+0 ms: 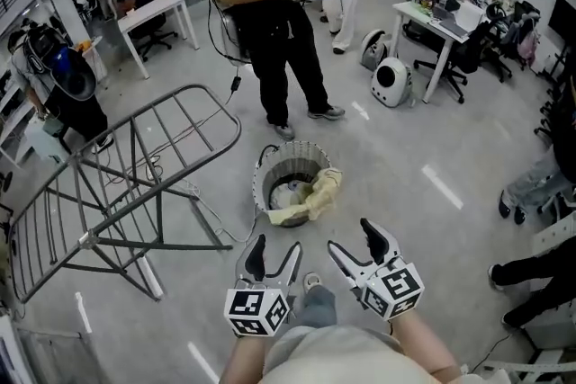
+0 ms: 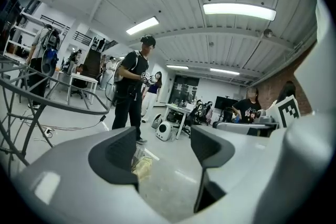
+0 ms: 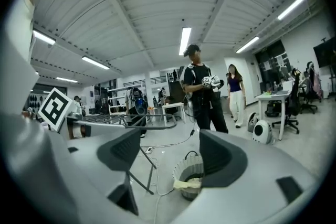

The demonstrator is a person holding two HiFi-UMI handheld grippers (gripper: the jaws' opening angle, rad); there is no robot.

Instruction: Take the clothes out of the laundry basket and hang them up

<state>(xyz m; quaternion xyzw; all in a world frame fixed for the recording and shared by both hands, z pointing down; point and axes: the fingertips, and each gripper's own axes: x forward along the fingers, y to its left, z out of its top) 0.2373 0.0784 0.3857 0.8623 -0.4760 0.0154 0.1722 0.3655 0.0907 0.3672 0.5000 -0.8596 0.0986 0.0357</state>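
Laundry basket: one, one yellow garment over rim; one rack; left hand-held gripper, right hand-held gripper: jaws apart.

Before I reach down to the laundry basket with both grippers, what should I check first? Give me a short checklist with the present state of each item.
1. Left gripper open, nothing between its jaws: ok.
2. Right gripper open, nothing between its jaws: ok.
3. A cloth easy to grasp: ok, the yellow cloth hangs over the rim of the laundry basket.
4. Drying rack unfolded, bars bare: ok, it stands left of the basket.
5. Room around the basket: probably not ok, a standing person is just behind it.
6. How many clothes are inside the basket: cannot tell.
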